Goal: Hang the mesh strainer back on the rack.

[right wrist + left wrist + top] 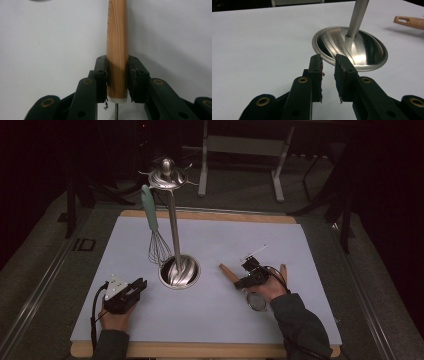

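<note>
Gripping smooth round wooden handle (117,50), right gripper (117,75).

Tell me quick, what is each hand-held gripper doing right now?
Left hand-held gripper: open, nothing between its jaws, near the round metal stand base.
Right hand-held gripper: closed on a wooden handle.
</note>
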A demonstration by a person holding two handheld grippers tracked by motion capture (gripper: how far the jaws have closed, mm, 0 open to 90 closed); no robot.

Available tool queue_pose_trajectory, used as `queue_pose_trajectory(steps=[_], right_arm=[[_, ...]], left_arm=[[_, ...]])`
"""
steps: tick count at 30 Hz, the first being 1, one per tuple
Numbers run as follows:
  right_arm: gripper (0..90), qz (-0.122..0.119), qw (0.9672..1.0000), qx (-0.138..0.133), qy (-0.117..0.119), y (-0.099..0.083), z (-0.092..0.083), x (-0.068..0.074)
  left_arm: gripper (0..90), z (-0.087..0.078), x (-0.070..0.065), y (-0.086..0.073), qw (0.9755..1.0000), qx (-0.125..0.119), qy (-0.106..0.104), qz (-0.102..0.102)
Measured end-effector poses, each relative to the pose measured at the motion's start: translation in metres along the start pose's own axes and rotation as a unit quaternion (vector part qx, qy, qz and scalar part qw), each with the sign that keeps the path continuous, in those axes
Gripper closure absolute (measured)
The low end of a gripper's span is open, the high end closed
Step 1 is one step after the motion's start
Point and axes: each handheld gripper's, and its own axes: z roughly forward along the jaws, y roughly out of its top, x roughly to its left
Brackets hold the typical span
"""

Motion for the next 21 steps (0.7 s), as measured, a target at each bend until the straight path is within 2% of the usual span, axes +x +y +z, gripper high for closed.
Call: queue_pose_trajectory(steps=[7,21], right_arm=[[71.4,-0.009,0.9995,-0.029,0.003,0.004,-0.012,0.004],[71.4,-0.037,0.9973,-0.062,0.011,0.016,-0.024,0.02]], left_arm=[[75.8,0.0,0.0,0.0,1.0,0.0,0.001,0.001],[75.8,0.0,0.0,0.0,1.0,0.0,0.001,0.001]])
